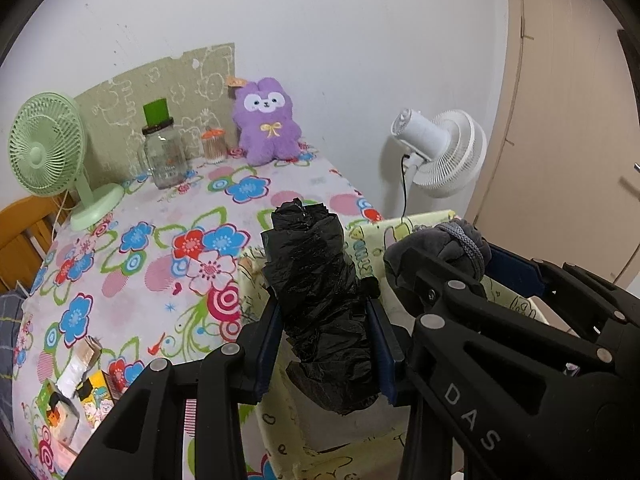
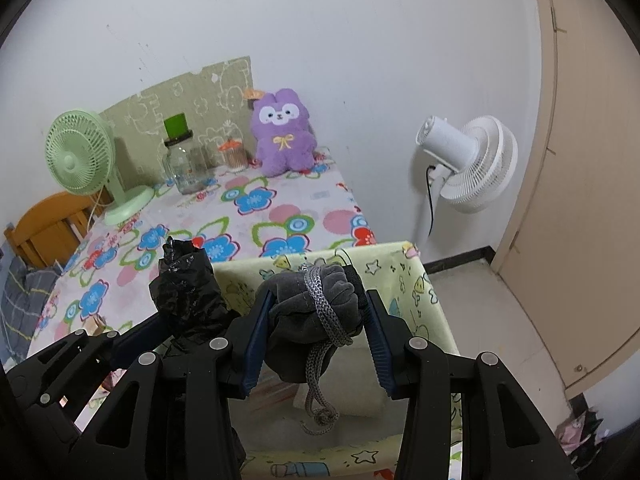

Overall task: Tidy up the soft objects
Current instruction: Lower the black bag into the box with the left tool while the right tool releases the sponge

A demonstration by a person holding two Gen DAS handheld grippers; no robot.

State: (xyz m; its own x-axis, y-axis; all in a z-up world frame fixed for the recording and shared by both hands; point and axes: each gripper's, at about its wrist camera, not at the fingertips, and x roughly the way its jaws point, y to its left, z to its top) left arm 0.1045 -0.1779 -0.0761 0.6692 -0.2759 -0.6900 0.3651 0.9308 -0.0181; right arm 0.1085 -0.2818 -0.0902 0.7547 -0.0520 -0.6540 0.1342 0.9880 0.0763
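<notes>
Over a yellow box [image 2: 404, 276] at the floral table's [image 1: 168, 216] edge, left gripper [image 1: 326, 344] clamped on a black bag roll [image 1: 320, 304], right gripper [image 2: 318, 344] closed around a grey pouch [image 2: 308, 308], cord [image 2: 320, 380] dangling, purple plush [image 2: 282, 136] against the wall.
</notes>
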